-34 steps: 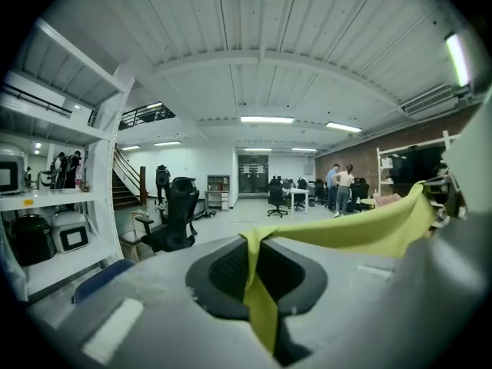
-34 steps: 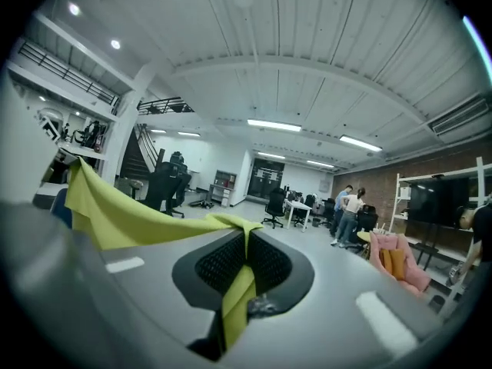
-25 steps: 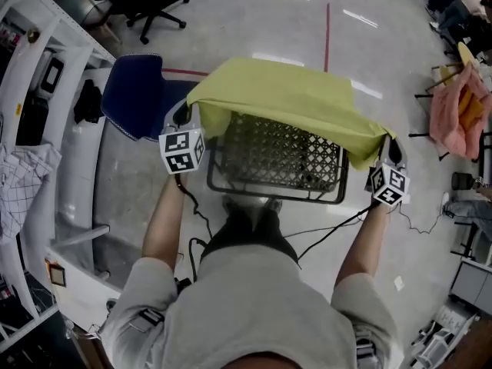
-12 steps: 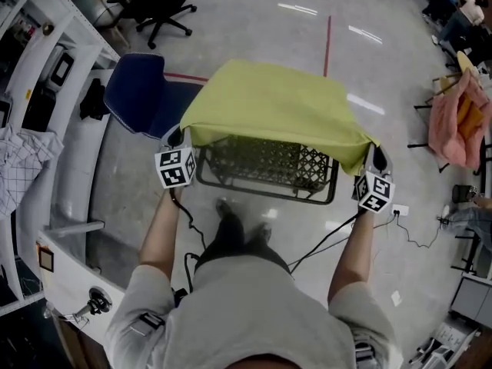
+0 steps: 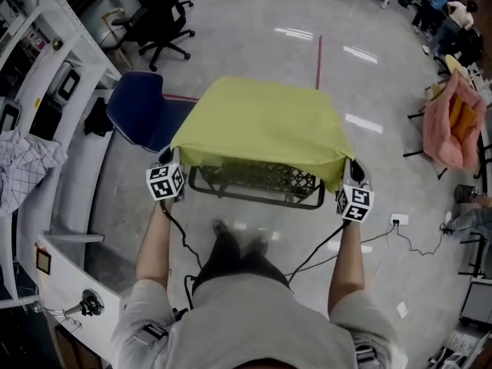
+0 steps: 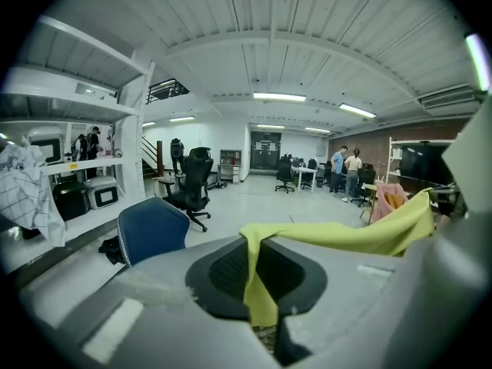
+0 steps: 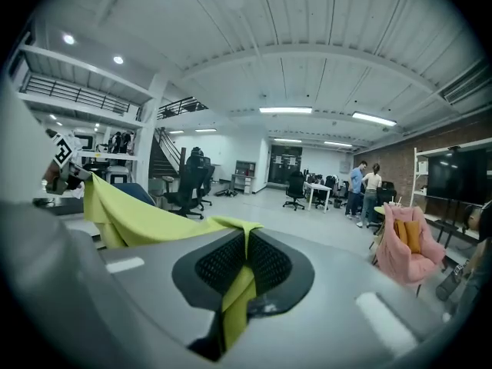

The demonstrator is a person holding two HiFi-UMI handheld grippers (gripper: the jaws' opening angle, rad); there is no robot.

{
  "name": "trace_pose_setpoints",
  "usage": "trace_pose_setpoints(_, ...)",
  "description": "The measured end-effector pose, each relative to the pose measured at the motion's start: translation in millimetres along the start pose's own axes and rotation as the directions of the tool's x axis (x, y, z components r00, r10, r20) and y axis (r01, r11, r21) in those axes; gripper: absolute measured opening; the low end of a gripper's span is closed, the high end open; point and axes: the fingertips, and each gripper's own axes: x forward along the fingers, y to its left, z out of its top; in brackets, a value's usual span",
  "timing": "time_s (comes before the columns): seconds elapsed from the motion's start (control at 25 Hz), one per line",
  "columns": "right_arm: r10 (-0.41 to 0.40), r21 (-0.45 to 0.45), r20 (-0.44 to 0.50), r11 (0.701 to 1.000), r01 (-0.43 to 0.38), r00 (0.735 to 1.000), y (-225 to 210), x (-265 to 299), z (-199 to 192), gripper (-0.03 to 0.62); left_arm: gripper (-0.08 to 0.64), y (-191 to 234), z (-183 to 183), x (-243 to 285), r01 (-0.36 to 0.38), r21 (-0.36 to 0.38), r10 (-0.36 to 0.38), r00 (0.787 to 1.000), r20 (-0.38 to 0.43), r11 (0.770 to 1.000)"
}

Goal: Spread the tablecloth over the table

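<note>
We hold the yellow tablecloth (image 5: 261,125) over the wire-mesh surface (image 5: 257,184), its two near corners clamped in the shut jaws of the left gripper (image 5: 167,160) and the right gripper (image 5: 350,171), the near edge uncovered.

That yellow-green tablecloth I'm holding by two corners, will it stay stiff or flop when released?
Likely floppy: the tablecloth drapes over the edges of the mesh table and creases at the left claw and right claw. Probably light, since two pinched corners carry it. It may slip on open mesh.
</note>
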Motion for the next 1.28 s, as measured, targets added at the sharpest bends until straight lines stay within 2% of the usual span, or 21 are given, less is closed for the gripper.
trace_pose_setpoints(0.4, -0.028, 0.014, -0.012, 1.0, 0.028, 1.0, 10.0, -35.0, -20.8, 0.014, 0.026, -1.7, -20.2, -25.3, 0.036, 0.028, -0.036, 0.999, -0.016, 0.999)
trace_pose_setpoints(0.64, -0.063, 0.038, -0.05, 0.997, 0.065, 0.997, 18.2, -52.8, -42.9, 0.014, 0.026, -12.9, -32.6, -38.5, 0.093, 0.082, -0.091, 0.995, -0.027, 0.992)
trace_pose_setpoints(0.88, -0.09, 0.045, -0.096, 0.995, 0.094, 0.991, 12.2, -62.0, -67.9, 0.014, 0.026, -18.0, -59.3, -47.3, 0.114, 0.07, -0.111, 0.992, -0.053, 0.991)
trace_pose_setpoints(1.28, -0.088, 0.057, -0.149, 0.994, 0.098, 0.985, 31.1, -77.2, -99.0, 0.014, 0.026, -11.6, -97.4, -60.8, 0.133, 0.085, -0.123, 0.986, -0.11, 0.987)
